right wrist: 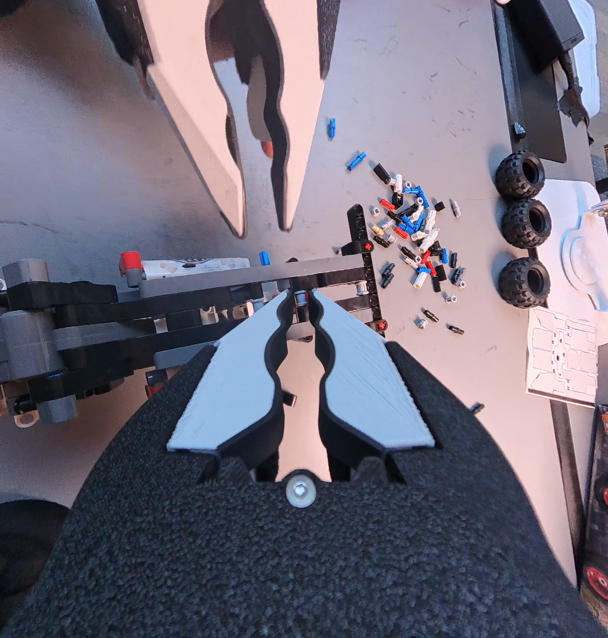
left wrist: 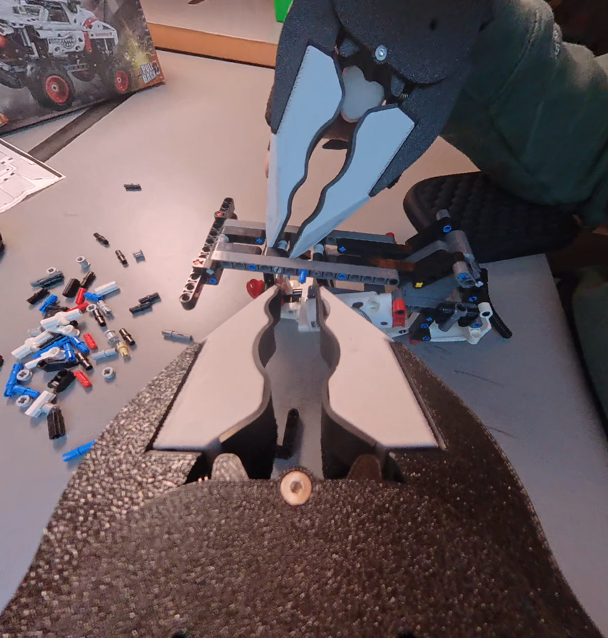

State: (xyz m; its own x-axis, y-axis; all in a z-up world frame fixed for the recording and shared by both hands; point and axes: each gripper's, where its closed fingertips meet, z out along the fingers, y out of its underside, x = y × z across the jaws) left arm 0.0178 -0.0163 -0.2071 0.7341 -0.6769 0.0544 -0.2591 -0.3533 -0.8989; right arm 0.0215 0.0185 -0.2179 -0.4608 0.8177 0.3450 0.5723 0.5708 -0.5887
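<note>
My right tool (right wrist: 299, 297) pinched a small grey pin (right wrist: 299, 296) in the chassis (right wrist: 192, 303), my left tool (left wrist: 297, 293) gaped nearby; a skewed push risked jamming it

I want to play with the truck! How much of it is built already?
Done: a long grey-and-black brick chassis frame stands joined on the grey table. In hand: the right gripper pinches a small light-grey pin in the frame; the left gripper, jaws open, sits at its near side. Left: a loose pile of blue, black, white and red connector pieces and three black rubber tyres lie unattached.
</note>
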